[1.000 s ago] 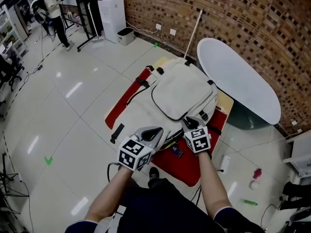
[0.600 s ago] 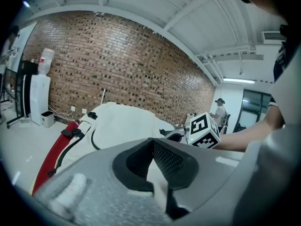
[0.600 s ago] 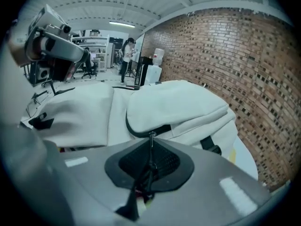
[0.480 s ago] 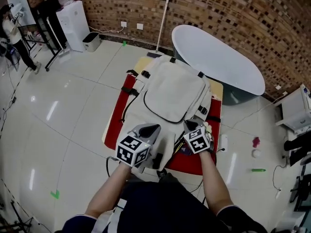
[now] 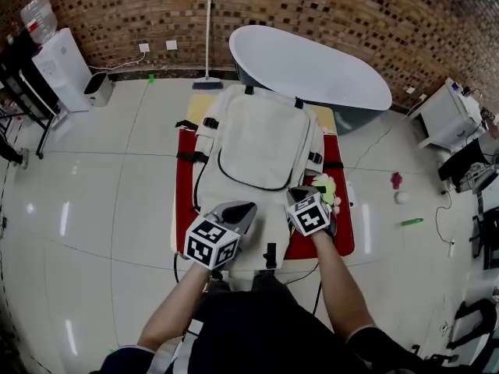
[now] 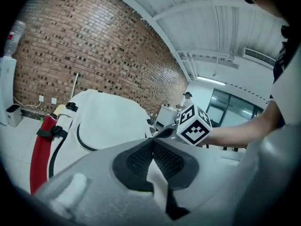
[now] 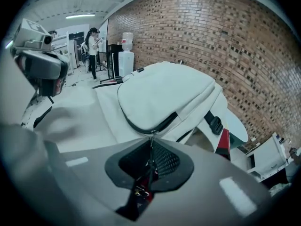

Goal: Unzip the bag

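The pale, glossy tile floor [image 5: 93,185] runs up to a brown brick wall [image 5: 351,14]. Along that wall, from the left, I see a white water dispenser [image 5: 61,67], a small white bin [image 5: 99,88] and a broom [image 5: 208,37] leaning upright. Further right are a big white oval slab [image 5: 312,65] on a dark base and, at the far right, a white box-like unit [image 5: 446,115].

In the middle stands a low desk [image 5: 199,102] with a tan top under a red mat [image 5: 185,189]. The cream bag [image 5: 261,142] lies flat on the mat and covers most of it. Its dark zip [image 5: 242,185] curves round the front pocket.

My left gripper [image 5: 240,209] is at the bag's near edge, its fingers closed together on a strip of the cream cloth. My right gripper [image 5: 299,196], just beside it, has its fingers pinched on the zip pull [image 7: 150,135] at the near end of that curved zip.

Right of the desk, a pink thing [image 5: 396,180] and a green pen [image 5: 413,221] lie on the floor.

Each gripper's cube bears black-and-white square markers.
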`<state>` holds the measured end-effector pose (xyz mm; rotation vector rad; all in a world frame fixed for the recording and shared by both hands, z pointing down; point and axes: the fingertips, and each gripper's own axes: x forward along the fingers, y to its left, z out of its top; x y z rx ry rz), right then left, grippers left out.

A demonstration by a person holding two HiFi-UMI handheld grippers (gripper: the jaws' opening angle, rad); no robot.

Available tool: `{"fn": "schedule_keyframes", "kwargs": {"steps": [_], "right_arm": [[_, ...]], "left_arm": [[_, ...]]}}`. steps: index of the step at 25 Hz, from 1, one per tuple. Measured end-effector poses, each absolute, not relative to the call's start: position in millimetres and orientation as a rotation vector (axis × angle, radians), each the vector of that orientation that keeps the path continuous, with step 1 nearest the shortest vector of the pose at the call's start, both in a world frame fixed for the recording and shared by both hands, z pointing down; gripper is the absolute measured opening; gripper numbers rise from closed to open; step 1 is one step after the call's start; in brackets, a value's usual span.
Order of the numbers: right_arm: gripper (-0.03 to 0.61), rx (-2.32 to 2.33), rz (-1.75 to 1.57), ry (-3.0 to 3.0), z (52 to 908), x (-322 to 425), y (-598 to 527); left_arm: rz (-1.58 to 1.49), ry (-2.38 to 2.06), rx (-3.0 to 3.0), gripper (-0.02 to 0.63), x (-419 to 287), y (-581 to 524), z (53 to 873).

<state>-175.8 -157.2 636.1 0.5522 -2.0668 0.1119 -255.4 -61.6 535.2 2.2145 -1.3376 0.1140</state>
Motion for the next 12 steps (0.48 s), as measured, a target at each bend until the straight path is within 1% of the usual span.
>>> {"fn": "schedule_keyframes", "kwargs": {"steps": [5,12], "right_arm": [[0.025,0.515,0.219,-2.036,643.4,-184.3,-136.4],[0.025,0.528,0.299,-2.026,639.3,-212.4,-122.5]], "left_arm": [[0.104,-1.277,2.241,0.002,-256.4,-52.5,535.7],[0.092,-1.276,2.212,0.002,-279.2,-36.1,548.7]]}}
